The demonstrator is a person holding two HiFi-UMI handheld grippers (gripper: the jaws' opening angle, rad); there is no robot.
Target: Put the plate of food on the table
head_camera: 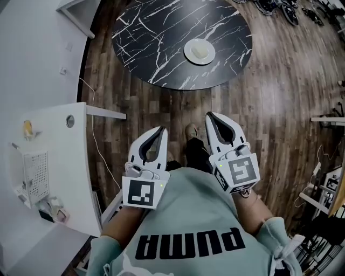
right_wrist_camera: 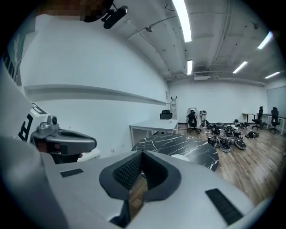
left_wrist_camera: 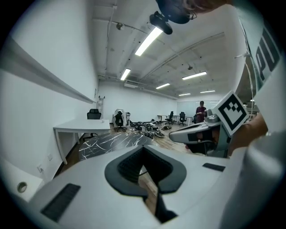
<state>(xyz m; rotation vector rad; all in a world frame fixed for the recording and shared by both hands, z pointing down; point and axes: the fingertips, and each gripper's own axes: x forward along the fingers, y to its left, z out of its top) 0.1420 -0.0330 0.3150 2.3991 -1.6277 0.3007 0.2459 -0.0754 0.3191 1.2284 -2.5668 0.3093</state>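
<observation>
A white plate (head_camera: 199, 52) with pale food sits on the round black marble table (head_camera: 161, 32), far ahead of me. It shows as a small white disc (right_wrist_camera: 181, 157) on the tabletop (right_wrist_camera: 178, 144) in the right gripper view. Both grippers are held close to my chest over the wooden floor, well short of the table. The left gripper (head_camera: 161, 130) (left_wrist_camera: 144, 147) is shut with nothing in it. The right gripper (head_camera: 209, 115) (right_wrist_camera: 142, 153) is also shut and empty. Each gripper appears in the other's view: the right one (left_wrist_camera: 196, 134), the left one (right_wrist_camera: 67, 143).
A white desk (head_camera: 54, 161) with small items stands at my left, and another white desk (head_camera: 75, 11) is beyond it. Chairs and gear (head_camera: 280, 8) lie on the floor at the far right. A shelf (head_camera: 329, 121) stands at right. A person (left_wrist_camera: 201, 109) stands far off.
</observation>
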